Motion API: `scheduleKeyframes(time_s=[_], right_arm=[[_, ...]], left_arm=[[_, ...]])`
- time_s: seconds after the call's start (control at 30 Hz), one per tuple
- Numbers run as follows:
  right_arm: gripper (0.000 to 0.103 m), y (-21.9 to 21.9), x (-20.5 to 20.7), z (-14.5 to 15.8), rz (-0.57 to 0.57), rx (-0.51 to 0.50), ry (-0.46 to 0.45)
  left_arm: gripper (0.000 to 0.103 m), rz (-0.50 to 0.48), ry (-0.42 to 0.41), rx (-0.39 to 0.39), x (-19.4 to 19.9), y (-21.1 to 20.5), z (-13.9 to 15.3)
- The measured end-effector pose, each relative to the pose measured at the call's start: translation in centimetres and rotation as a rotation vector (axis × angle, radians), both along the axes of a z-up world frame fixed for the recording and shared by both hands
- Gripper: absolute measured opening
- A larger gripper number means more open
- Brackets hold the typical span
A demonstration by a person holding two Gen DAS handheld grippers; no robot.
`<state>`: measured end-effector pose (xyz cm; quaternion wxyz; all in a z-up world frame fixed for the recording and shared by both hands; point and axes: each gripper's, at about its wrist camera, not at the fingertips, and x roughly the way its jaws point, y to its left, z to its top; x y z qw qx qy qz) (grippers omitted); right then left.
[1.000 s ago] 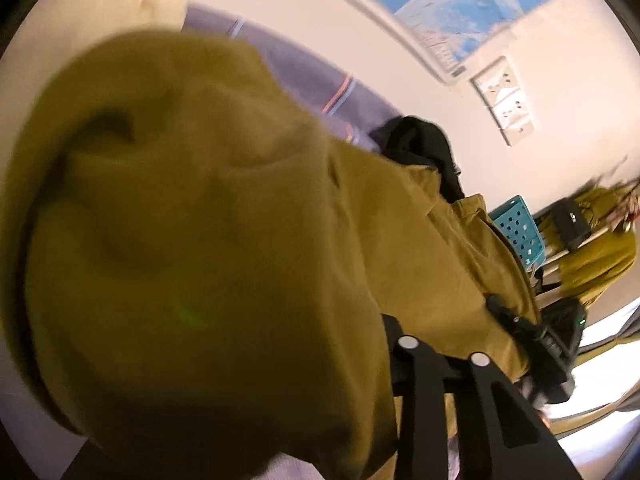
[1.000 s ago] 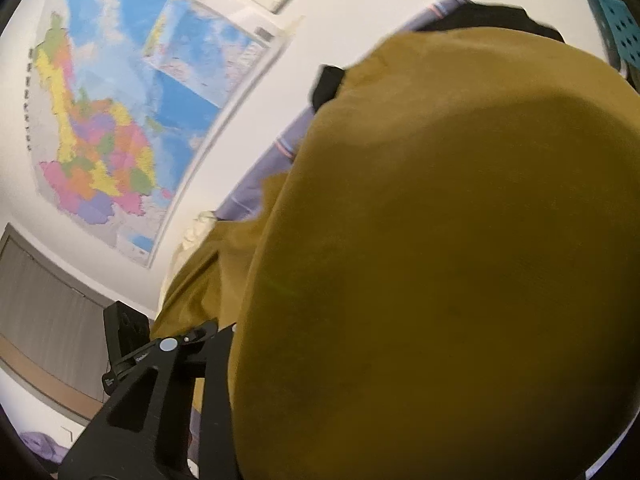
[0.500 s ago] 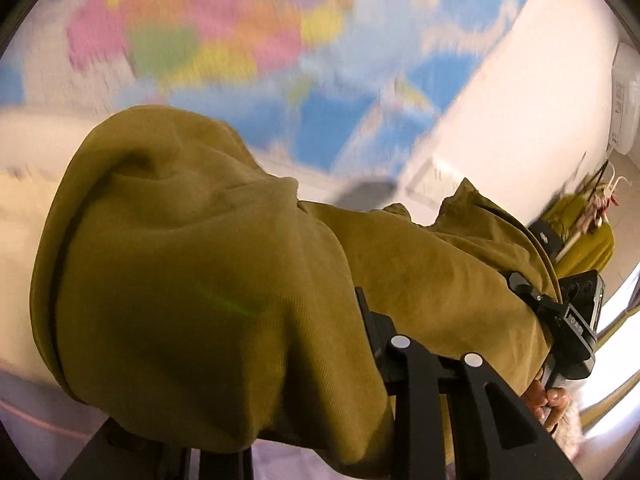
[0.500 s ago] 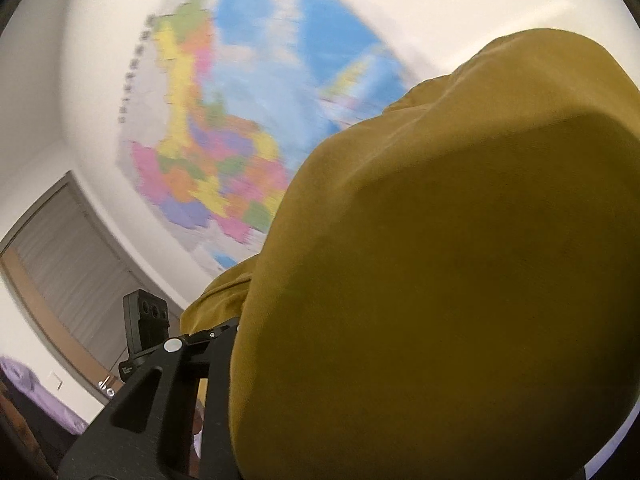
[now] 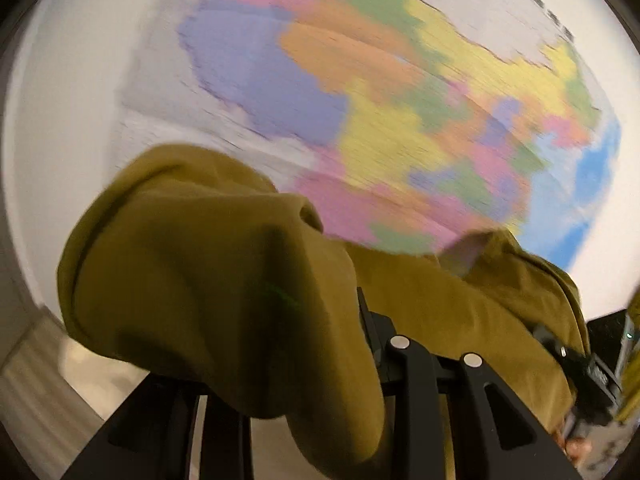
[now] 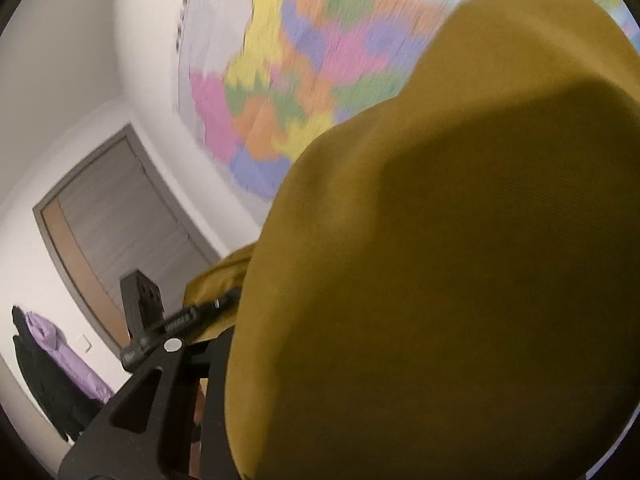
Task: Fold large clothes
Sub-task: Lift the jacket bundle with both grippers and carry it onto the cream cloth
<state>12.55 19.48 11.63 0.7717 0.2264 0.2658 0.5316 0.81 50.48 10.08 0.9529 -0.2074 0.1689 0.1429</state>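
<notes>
Mustard corduroy garment (image 5: 224,280) bunches in soft rounded folds over both claws.

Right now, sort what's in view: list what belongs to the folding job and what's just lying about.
Job:
- mustard garment
- left gripper, bunched in its fabric
- right gripper, likewise

Just there:
- wall map
- door
- purple and black clothes

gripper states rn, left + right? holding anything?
Left tool: shut on the mustard-yellow corduroy garment, fabric draped over its fingers.
Right tool: shut on the same garment, fingertips hidden under cloth.
</notes>
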Motion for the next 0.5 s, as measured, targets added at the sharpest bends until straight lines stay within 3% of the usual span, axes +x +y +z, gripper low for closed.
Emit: scheduleKeyframes(time_s=[0.13,0.3,0.4,0.47,0.5], right_arm=[[0.029,7.4,0.7,-5.4,0.054,-0.075,0.089],[0.032,13.3,1.6,-14.3,0.143,-0.224,0.286],[0.041,13.4,1.0,-15.1,0.181,-0.254,0.292],[0.053,13.0,0.8,-14.5,0.212,-0.286,0.303],[0.064,12.4,0.7,-14.2,0.238,-0.28,0.308]], left_arm=[[0.026,0.11,0.049,-0.036,0.5,6.0,-4.2],[0.026,0.214,0.208,-0.134,1.9,12.1,-13.7],[0.028,0.202,0.167,-0.196,0.8,13.5,-16.0],[0.028,0.209,0.19,-0.176,0.7,13.7,-16.0],[0.028,0.212,0.199,-0.181,0.6,14.0,-16.1]])
